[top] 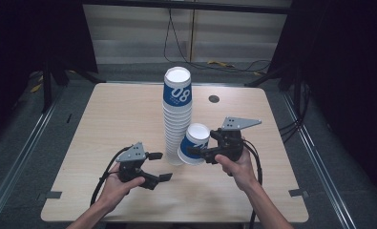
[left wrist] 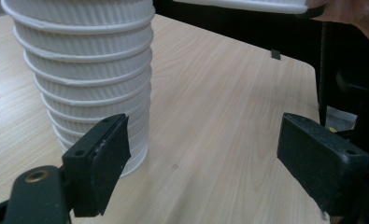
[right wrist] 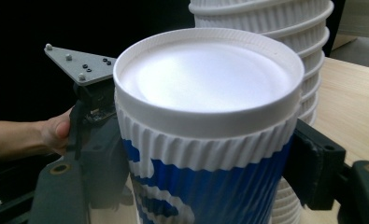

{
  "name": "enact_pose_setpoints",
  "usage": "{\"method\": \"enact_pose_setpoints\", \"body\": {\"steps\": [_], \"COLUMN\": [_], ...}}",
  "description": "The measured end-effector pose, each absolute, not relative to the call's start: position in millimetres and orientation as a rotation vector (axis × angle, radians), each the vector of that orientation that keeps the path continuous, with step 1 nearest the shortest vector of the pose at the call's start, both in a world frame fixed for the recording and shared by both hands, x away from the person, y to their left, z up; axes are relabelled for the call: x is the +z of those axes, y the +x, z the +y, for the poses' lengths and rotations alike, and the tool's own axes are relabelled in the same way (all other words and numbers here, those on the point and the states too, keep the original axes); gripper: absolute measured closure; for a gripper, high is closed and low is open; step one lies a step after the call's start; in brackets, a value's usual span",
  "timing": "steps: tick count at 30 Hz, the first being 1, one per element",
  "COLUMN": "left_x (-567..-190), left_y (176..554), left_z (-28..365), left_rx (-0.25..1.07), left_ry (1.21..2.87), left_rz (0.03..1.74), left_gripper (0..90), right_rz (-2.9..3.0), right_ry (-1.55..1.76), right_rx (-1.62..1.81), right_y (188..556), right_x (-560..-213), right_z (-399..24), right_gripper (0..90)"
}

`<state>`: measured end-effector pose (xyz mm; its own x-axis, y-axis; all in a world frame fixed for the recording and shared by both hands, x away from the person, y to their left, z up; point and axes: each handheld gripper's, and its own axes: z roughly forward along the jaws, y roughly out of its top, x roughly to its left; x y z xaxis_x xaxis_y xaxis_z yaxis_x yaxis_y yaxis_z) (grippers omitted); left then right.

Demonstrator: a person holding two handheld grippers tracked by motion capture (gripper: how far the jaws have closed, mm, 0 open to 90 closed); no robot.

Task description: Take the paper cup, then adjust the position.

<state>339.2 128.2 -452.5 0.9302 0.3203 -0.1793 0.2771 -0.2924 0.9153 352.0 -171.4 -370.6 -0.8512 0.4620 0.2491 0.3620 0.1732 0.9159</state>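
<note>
Item: one cup (top: 194,143) clamped upside down in my right gripper (top: 199,153), clear of the stack (top: 177,114); left gripper (top: 160,166) wide, empty; setting down remains.

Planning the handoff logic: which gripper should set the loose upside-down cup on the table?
Right. The right gripper is shut on the inverted blue-and-white cup beside the cup stack; the left gripper is open, holding nothing.

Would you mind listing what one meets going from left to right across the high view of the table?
Left gripper → tall stack of cups → single cup → right gripper with the hand behind it.
</note>
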Motion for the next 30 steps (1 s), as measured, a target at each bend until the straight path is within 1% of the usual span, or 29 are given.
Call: {"method": "enact_pose_setpoints", "body": {"steps": [2,5,9,12,16,24,30], "left_x": [-452.9,-452.0,-450.5,-449.3,-449.8,-450.1,-447.4], "left_y": [336.3,332.9,330.2,328.9,327.9,328.8,332.6], "left_z": [128.7,127.5,124.5,124.4,123.7,123.1,125.2], "left_rx": [0.020,0.035,0.017,0.037,0.022,-0.007,0.000], "left_ry": [1.863,1.854,1.819,1.825,1.809,1.793,1.792], "left_rz": [0.413,0.404,0.397,0.391,0.392,0.391,0.373], "left_gripper": [15.6,15.7,15.7,15.7,15.7,15.6,15.5], "right_rz": [2.350,2.359,2.411,2.413,2.435,2.457,2.466], "right_ry": [0.820,0.813,0.785,0.782,0.782,0.773,0.778], "right_rx": [1.789,1.804,1.787,1.798,1.809,1.826,1.850], "right_y": [352.5,352.0,348.7,347.4,344.3,341.8,340.4], "right_x": [-372.2,-375.2,-383.5,-386.7,-394.5,-399.4,-402.4], "right_z": [-169.0,-164.9,-154.8,-152.4,-149.2,-144.8,-140.4], "right_gripper": [25.7,25.8,25.8,25.8,25.8,25.8,25.8]}}
